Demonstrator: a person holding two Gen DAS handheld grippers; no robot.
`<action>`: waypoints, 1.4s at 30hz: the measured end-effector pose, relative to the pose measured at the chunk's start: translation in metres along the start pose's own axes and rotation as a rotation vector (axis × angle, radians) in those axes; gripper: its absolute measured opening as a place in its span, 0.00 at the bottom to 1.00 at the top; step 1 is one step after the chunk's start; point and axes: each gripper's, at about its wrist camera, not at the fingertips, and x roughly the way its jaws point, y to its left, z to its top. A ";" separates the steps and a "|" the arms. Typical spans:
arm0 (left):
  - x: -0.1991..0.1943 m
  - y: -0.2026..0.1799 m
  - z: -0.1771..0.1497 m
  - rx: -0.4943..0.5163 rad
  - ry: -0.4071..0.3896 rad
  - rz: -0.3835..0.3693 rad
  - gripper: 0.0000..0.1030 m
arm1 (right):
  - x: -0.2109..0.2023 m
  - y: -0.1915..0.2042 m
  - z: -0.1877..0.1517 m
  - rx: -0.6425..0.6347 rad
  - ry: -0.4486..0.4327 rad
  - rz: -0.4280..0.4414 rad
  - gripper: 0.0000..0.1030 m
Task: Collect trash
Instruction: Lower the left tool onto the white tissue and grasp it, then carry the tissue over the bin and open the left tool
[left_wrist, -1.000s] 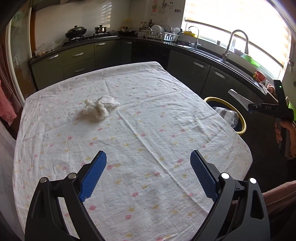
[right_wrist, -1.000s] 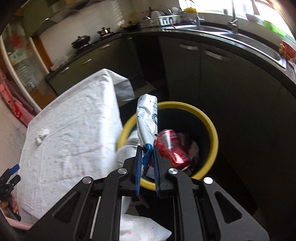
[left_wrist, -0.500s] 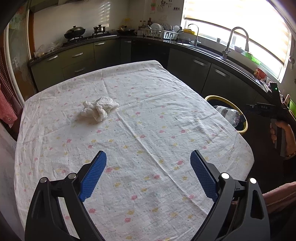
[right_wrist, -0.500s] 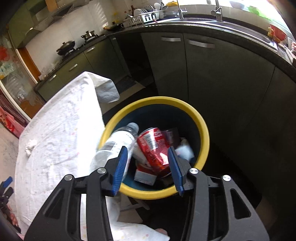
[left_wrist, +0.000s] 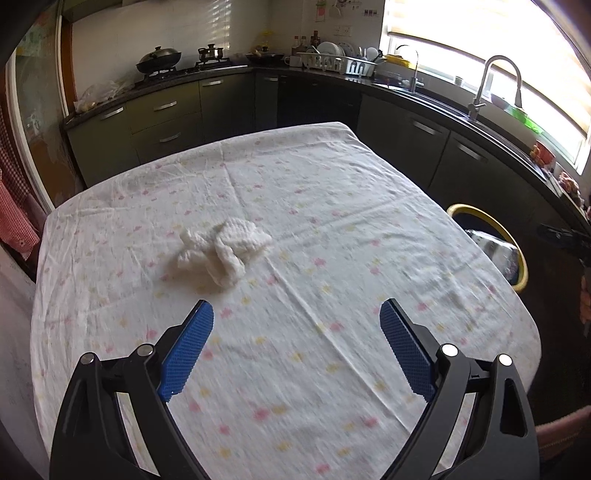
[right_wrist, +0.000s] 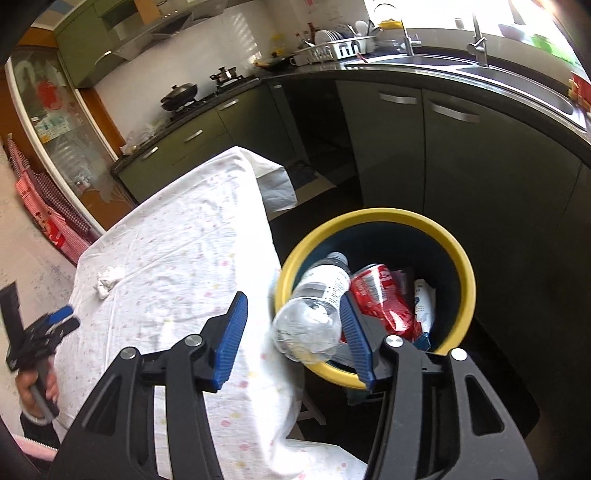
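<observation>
Bottle (right_wrist: 314, 310), can (right_wrist: 384, 299) in bin (right_wrist: 458, 258); crumpled tissue (left_wrist: 221, 254) left on table (left_wrist: 332, 221). Left gripper (left_wrist: 297, 343) spread, empty; right gripper (right_wrist: 295, 332) opening, empty.

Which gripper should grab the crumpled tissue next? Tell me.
Left. The left gripper stands open over the table, facing the crumpled tissue. The right gripper, its jaws opening with nothing clamped, hangs over the yellow-rimmed bin.

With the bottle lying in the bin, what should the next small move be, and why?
Probably ease the left hand-held gripper forward to the crumpled white tissue: it lies alone on the tablecloth, ahead of open, empty jaws. The right hand-held gripper is opening over the yellow-rimmed bin, gripping nothing.
</observation>
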 end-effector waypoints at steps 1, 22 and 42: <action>0.006 0.006 0.007 -0.004 0.000 0.003 0.88 | 0.000 0.001 0.000 -0.002 0.001 0.002 0.49; 0.075 0.035 0.037 -0.013 0.088 0.076 0.59 | 0.021 0.003 0.000 -0.003 0.044 0.049 0.51; 0.079 0.029 0.036 0.023 0.096 0.091 0.15 | 0.024 0.006 -0.001 -0.004 0.049 0.066 0.51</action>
